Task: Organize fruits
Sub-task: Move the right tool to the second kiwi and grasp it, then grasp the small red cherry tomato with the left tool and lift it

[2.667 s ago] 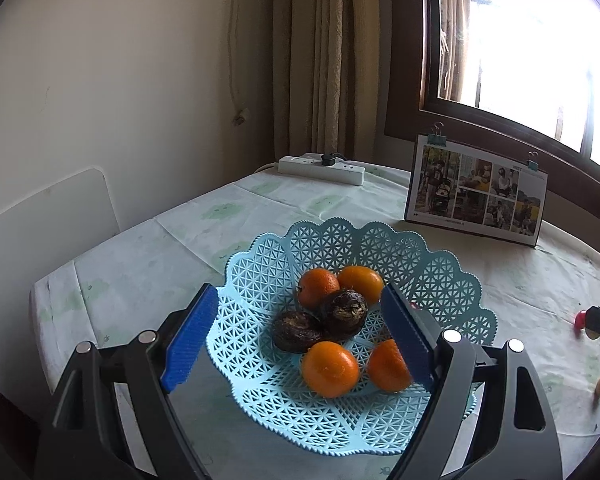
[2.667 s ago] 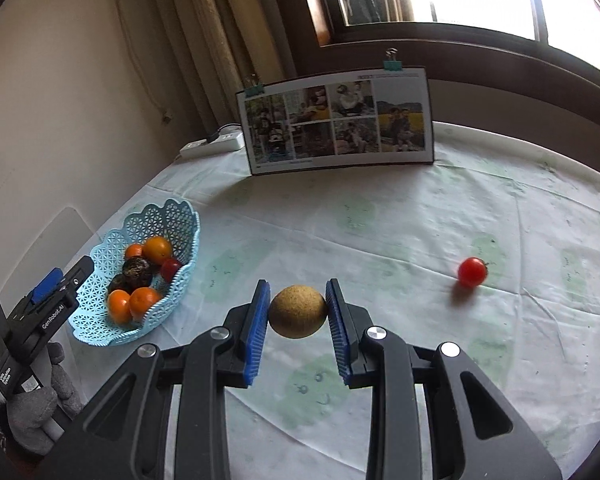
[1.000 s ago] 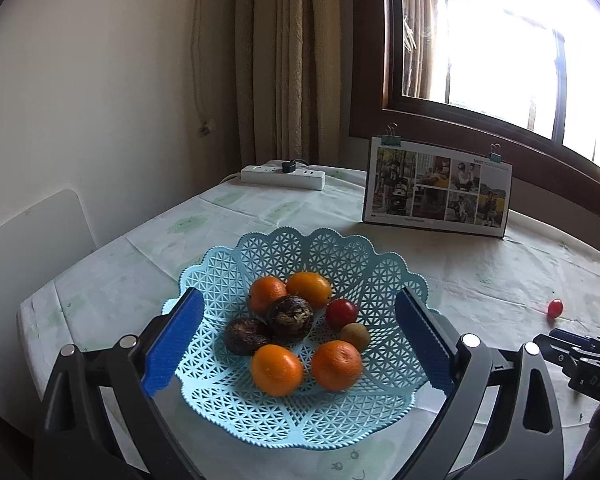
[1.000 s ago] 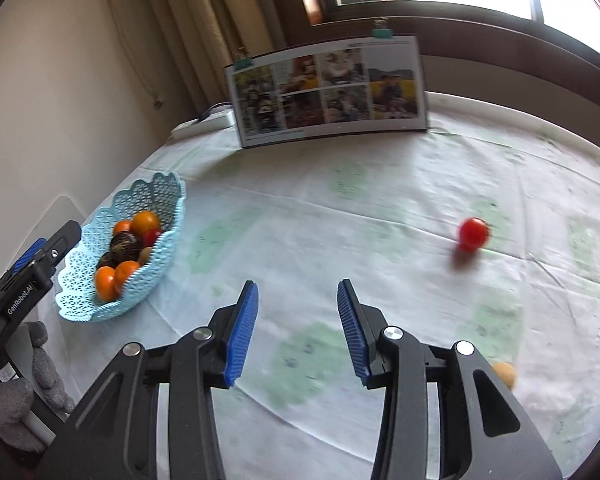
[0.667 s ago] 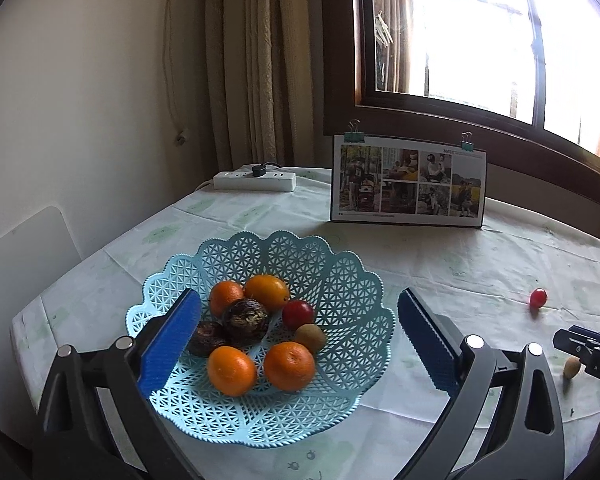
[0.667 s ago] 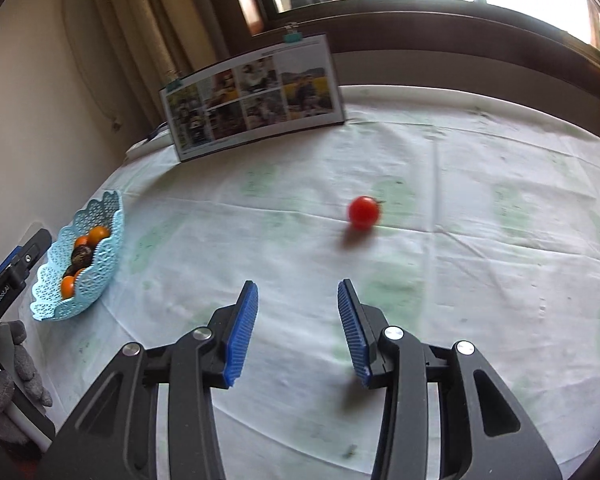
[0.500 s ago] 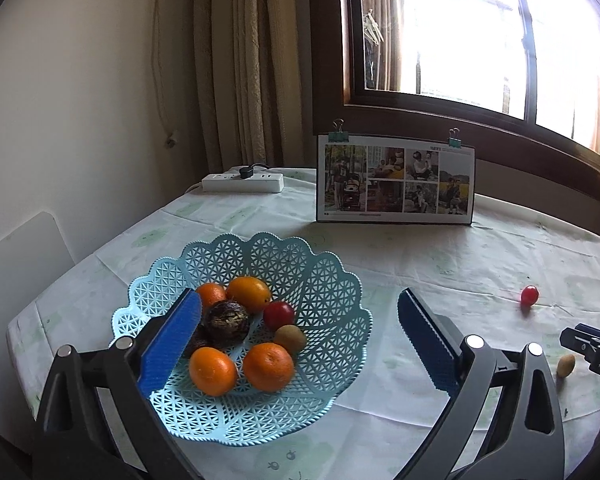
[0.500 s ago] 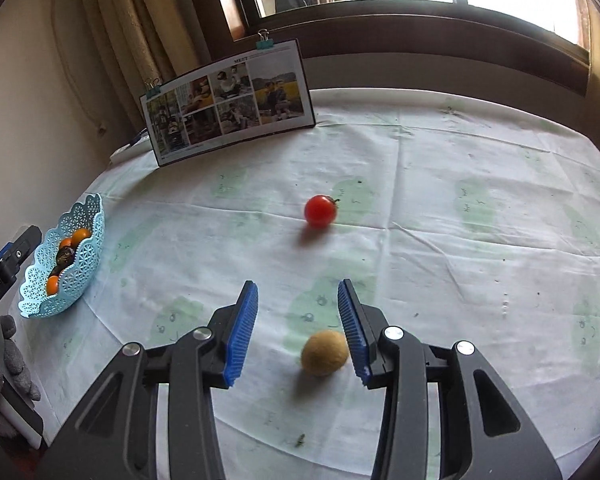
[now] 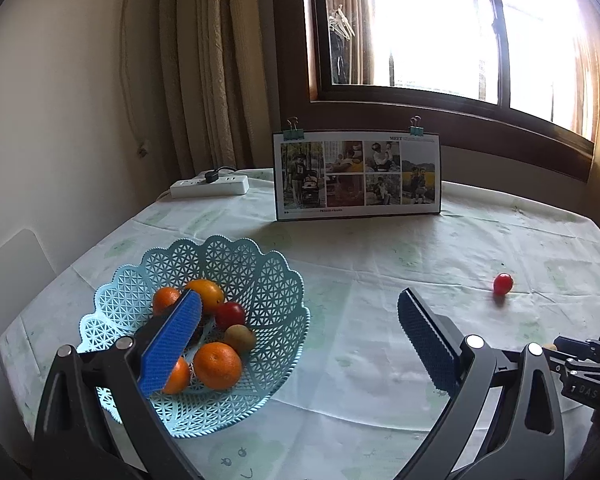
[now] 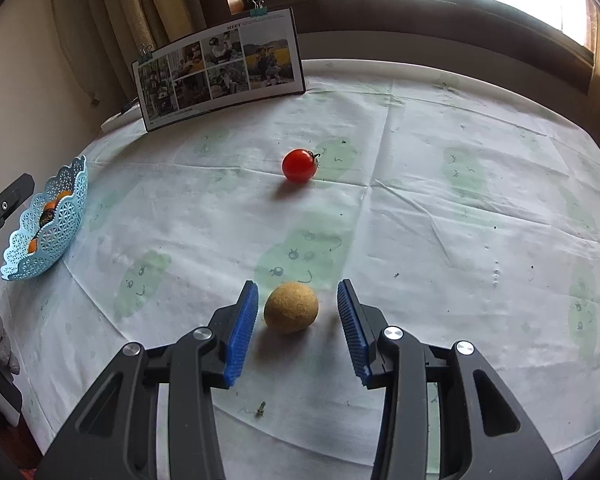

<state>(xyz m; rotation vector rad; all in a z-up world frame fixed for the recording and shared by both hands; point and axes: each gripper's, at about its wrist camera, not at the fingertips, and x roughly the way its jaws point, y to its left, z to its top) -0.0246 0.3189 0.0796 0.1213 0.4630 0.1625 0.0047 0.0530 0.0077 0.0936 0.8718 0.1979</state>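
- Kiwi [image 10: 291, 308] is framed by the right gripper [image 10: 298, 330] — jaws apart, untouched, on the cloth.
- Tomato [image 10: 299, 165] is seen beyond.
- Left gripper [image 9: 300, 344] is held wide open beside the basket [image 9: 276, 280].

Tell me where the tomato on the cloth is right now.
In the right wrist view the tomato lies on the tablecloth, beyond the kiwi, below the photo board.

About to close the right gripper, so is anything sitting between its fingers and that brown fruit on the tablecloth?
Nothing visible. The brown fruit lies between the open right gripper fingers, with only bare tablecloth in the gaps. The tomato sits well beyond it.
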